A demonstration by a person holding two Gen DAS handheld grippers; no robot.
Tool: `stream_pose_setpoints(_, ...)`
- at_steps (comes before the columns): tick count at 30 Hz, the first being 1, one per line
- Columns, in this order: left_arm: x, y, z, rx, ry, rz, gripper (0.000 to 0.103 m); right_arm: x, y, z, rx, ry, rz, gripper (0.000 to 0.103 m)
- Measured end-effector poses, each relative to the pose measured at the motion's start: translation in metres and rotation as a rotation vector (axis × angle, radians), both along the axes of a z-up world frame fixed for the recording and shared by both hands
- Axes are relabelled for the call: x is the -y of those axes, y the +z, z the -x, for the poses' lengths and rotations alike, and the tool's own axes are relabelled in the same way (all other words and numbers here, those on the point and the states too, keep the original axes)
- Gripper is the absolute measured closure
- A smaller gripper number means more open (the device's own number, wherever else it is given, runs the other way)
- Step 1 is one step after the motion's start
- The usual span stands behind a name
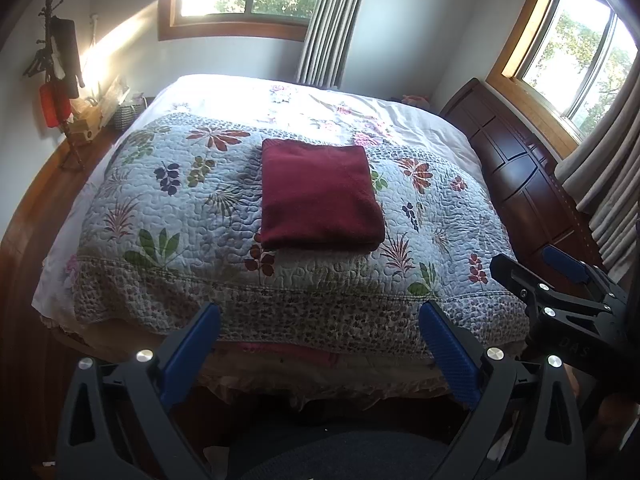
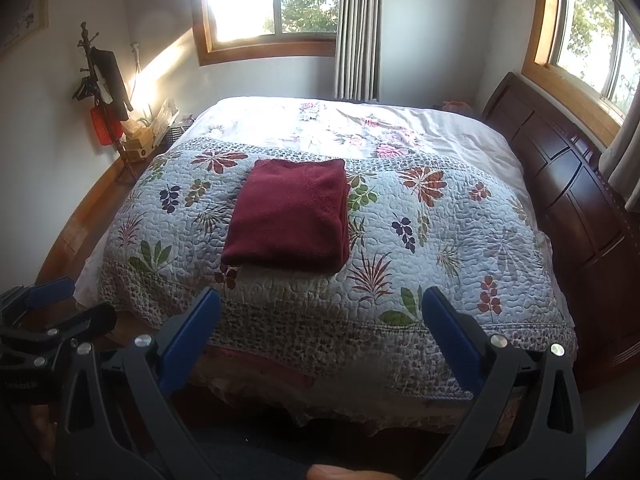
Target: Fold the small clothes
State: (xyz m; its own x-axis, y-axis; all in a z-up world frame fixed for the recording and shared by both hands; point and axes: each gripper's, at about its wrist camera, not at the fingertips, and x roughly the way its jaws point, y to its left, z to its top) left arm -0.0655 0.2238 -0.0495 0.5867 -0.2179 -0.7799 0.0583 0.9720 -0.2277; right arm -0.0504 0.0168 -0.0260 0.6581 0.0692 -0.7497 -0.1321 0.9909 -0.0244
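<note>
Left wrist view first, reading from nine o'clock across: a coat stand (image 1: 56, 68) in the far corner, then the quilt (image 1: 168, 240) covering the bed, and on it, near the middle of the frame, the dark red garment (image 1: 320, 192). It lies as a flat, squared stack with a doubled edge toward me, well apart from both tools. My left gripper (image 1: 320, 344) hangs off the near side of the bed, jaws spread wide and holding nothing. At three o'clock the right gripper (image 1: 532, 268) pokes in from the side, and beyond it the dark wooden headboard (image 1: 520, 168).

Right wrist view, same order: the left gripper (image 2: 56, 300) sits at eight o'clock, the garment (image 2: 292, 216) at about eleven o'clock from centre, and the right gripper (image 2: 320, 320) is low and central, its jaws also spread, empty.

I judge the cloth to be soft, fleecy and fairly thick, light for its bulk, not slippery and in no way fragile. It will sag and slide apart layer by layer if I lift it by one ply. From here it looks already folded, though I can't be sure whether a sleeve is tucked inside. If another fold is wanted, I'd pinch through all layers at the two near corners, at five and seven o'clock of the stack, one tool on each, and bite deep enough that the quilt beneath is not caught.
</note>
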Motion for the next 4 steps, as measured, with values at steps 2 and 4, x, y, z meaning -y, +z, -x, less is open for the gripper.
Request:
stream_pose_setpoints(2, -0.0004, 0.0001, 0.0, 0.0, -0.001, 0.0, 0.004, -0.0009, -0.0001, -0.0018, 0.0, 0.002, 0.001, 0.003)
stream_pose_setpoints(4, -0.0005, 0.0001, -0.0002, 0.0, -0.001, 0.0, 0.004, -0.0012, -0.0001, -0.0014, -0.002, 0.002, 0.0, 0.003)
